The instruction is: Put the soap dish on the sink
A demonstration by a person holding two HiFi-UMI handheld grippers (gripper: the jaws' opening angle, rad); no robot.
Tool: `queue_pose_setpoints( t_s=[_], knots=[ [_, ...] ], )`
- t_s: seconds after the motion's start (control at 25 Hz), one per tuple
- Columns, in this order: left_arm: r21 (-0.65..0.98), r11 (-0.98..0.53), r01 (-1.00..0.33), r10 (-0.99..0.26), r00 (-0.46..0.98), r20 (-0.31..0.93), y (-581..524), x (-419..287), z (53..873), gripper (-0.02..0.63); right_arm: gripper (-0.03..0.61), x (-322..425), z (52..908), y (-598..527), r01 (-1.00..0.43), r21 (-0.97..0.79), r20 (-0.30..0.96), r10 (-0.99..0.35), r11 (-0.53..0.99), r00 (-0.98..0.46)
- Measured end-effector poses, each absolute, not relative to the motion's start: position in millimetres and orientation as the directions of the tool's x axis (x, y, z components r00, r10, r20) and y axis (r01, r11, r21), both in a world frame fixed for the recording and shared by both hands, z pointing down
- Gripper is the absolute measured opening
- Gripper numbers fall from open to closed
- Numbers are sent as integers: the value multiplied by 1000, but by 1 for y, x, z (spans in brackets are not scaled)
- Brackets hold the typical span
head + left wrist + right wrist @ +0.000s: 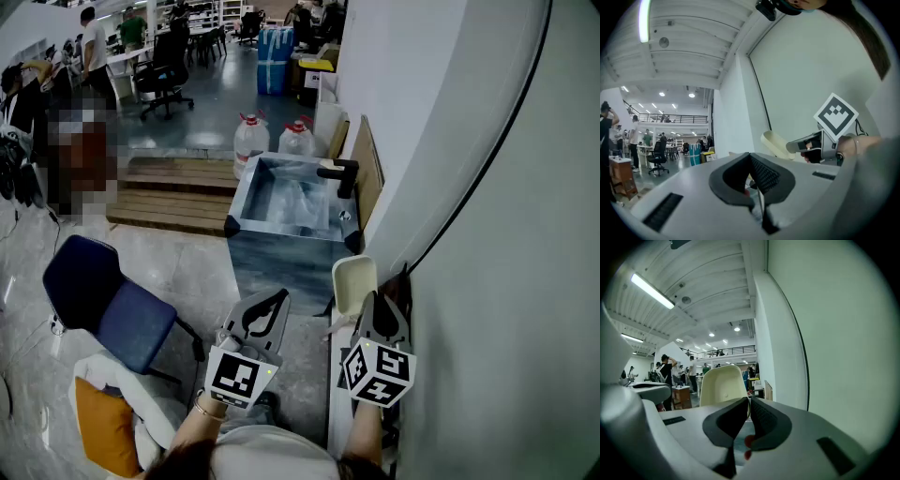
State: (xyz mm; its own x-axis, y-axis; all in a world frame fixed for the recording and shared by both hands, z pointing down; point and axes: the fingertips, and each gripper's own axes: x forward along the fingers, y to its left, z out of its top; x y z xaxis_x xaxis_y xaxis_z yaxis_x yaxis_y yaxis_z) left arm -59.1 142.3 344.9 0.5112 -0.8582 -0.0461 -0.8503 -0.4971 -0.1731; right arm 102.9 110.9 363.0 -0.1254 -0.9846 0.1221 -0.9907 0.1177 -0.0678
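Right gripper (368, 300), at lower centre, pinches a cream soap dish (354, 279); left gripper (277, 300) is clenched, empty; sink (242, 197) above.

Open-plan office; desks (122, 58); swivel chairs (167, 66)

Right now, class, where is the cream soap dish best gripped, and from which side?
By its thin rim, from the near side, as the right gripper holds it: the soap dish is a shallow tray, edge fitting between the jaws.
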Motion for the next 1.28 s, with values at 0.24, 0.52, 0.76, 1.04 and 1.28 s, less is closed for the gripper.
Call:
queue_pose_setpoints(
  t_s=[0.24,0.52,0.76,1.04,1.28],
  knots=[
    [-163,-508,-846,-853,520,-40,111,-75,356,3,40,95,371,84,-994,-70,122,-988,84,-92],
    [-154,-545,-824,-830,556,-42,83,-90,356,3,41,80,369,59,-995,-83,133,-989,55,-66],
    [-146,-573,-806,-810,584,-47,62,-98,354,3,41,67,366,41,-996,-86,142,-989,36,-48],
    [-128,-597,-792,-795,605,-38,43,-98,360,3,41,61,375,25,-997,-80,174,-984,24,-38],
    [-118,-604,-788,-791,611,-30,20,-93,368,3,41,67,389,1,-997,-79,204,-978,19,-34]
  ],
)
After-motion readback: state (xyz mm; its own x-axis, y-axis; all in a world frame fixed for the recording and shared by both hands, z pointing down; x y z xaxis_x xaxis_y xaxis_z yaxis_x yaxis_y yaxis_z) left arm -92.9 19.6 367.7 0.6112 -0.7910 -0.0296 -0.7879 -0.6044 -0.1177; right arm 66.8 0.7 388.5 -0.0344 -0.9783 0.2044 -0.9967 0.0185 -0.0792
